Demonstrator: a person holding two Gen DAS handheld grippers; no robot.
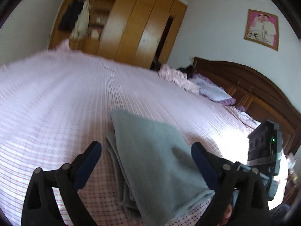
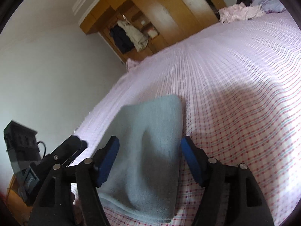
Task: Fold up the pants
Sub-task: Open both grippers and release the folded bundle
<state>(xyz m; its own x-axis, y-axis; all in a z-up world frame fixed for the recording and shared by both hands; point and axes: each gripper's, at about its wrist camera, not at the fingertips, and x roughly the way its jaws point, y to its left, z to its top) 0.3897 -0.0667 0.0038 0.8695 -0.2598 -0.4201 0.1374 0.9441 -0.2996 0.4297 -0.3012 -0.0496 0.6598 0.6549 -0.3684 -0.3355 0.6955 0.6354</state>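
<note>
- Left wrist view: the pants (image 1: 150,162), soft grey-green fleece with a matte nap, lie folded into a thick stacked slab on the bed (image 1: 56,94), layered edges showing along the left side.
- The bed cover is a thin woven cloth, pink-and-white checked with fine ribbing.
- The left gripper (image 1: 146,160) stands wide, its black plastic arms with blue padded fingers (image 1: 88,162) on either side of the pants, not pressing them.
- Behind stand a glossy wooden wardrobe (image 1: 141,24) and a carved dark headboard (image 1: 254,86).
- Right wrist view: the same pants (image 2: 148,150) form a rounded, plush hump on the bed (image 2: 244,94).
- The right gripper (image 2: 149,160) is parted, the fleece between its blue pads (image 2: 109,162); the left pad meets the cloth, the right one stands clear.
</note>
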